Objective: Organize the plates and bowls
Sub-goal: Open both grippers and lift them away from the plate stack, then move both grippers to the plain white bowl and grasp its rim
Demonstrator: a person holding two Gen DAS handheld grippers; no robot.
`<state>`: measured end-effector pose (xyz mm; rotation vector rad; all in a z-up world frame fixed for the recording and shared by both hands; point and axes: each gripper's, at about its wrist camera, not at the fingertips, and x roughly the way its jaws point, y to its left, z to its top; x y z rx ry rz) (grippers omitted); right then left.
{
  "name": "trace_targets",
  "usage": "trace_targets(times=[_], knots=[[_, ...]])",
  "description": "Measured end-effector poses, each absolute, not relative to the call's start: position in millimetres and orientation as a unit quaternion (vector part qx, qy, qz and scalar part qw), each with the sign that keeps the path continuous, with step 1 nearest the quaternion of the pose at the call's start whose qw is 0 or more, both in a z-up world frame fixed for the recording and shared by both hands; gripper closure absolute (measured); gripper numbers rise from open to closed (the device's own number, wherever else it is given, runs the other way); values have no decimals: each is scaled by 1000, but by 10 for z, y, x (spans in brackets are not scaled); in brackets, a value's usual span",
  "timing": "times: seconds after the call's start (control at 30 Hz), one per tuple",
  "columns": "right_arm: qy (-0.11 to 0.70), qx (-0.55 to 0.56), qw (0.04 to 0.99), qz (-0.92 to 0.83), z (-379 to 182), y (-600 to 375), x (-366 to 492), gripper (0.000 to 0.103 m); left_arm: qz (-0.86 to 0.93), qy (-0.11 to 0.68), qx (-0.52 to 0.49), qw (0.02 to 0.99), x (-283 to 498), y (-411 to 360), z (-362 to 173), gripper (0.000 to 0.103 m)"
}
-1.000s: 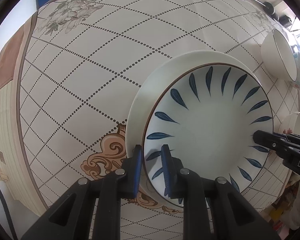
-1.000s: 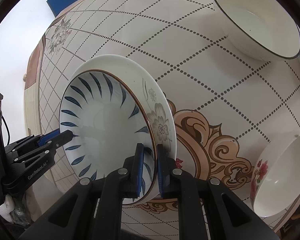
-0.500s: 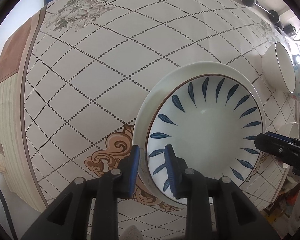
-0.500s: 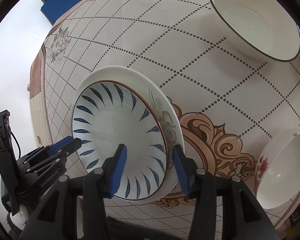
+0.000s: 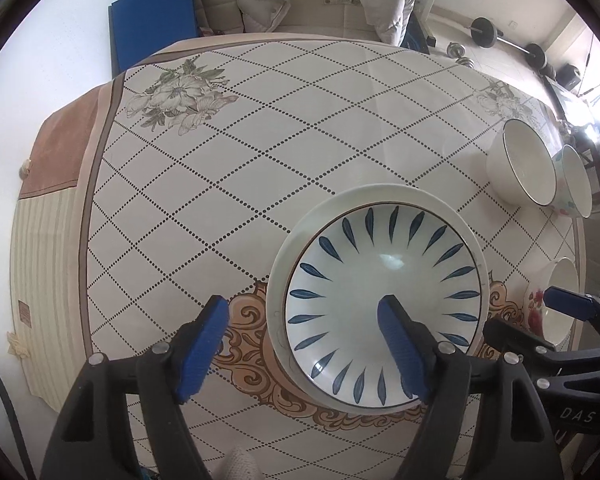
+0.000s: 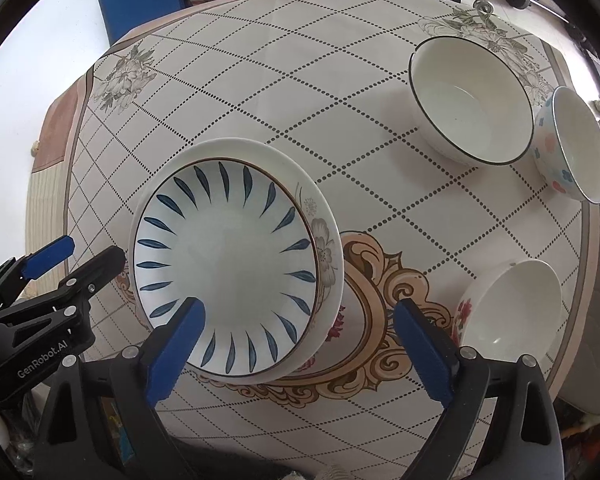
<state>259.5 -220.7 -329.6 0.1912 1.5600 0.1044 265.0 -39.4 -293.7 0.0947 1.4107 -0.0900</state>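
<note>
Both my grippers have let go of the blue-leaf plate [image 6: 228, 268] and are lifting; my left gripper [image 5: 304, 344] and right gripper [image 6: 296, 348] have just been opening, and their jaws are now standing wide with nothing pinched. The plate is resting below them, stacked on the flowered plate [image 6: 324, 240] on the surface [image 6: 260, 80]. I am judging it stiff, glazed, slippery and breakable, best pinched at opposite rims.

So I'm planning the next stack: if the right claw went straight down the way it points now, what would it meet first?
Probably the right-hand rim of the white flower-printed plate under the blue-leaf plate; depth is unclear.
</note>
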Motion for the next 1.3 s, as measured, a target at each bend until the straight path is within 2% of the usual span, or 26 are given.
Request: trace_targets(times=[0.03,0.07,0.1,0.73,1.3], knots=[[696,81,712,42,-3251,-2215,2562,6,-42,644,43,763,2643,-388,-2886,26],[691,78,718,37,-3198,-2240,2532,6,-42,641,43,765,2627,-391,-2833,17],[685,78,724,33,-3137,-2256,2501,6,-43,638,41,768,2602,-395,-2783,15],[554,28,831,27,-1423,-2237,1510,6,-14,557,43,830,1583,-492,-1445,15],[498,27,866,-7,-524,-1957,710,6,-45,497,34,866,979,-235,-729,14]])
